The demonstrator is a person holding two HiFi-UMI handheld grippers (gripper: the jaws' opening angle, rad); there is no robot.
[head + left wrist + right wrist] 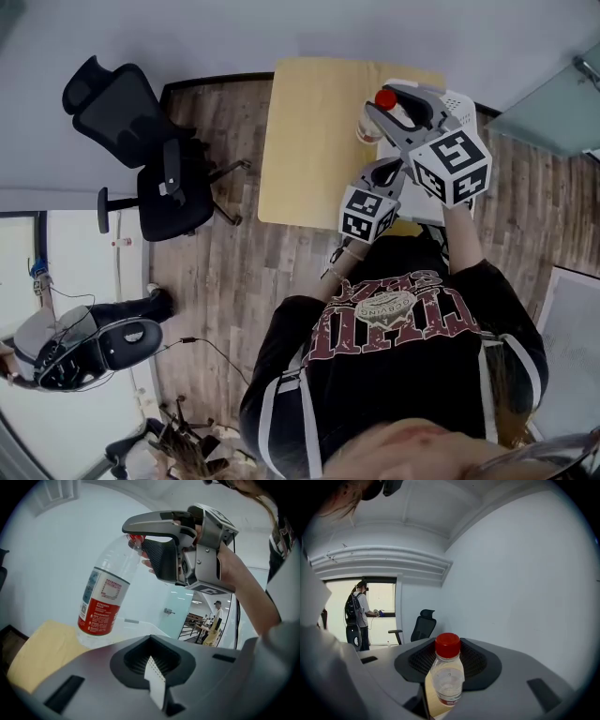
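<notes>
A clear plastic bottle [367, 126] with a red cap and a red label stands at the far right part of a pale wooden table [309, 141]. My right gripper [384, 99] reaches over it from the right and is shut on the neck and cap. In the left gripper view the bottle [103, 602] leans, with its cap between the right gripper's [138, 538] two fingers. In the right gripper view the bottle [447, 677] fills the gap between the jaws. My left gripper [375, 174] hovers nearer my body, shut and holding nothing; a white strip shows at its seam [157, 677].
A white perforated object [459, 99] lies on the table beside the bottle. A black office chair [159, 159] stands left of the table on wood flooring, and another chair [94, 347] is at lower left. A glass partition [553, 103] is at the right. A person [358, 616] stands far off.
</notes>
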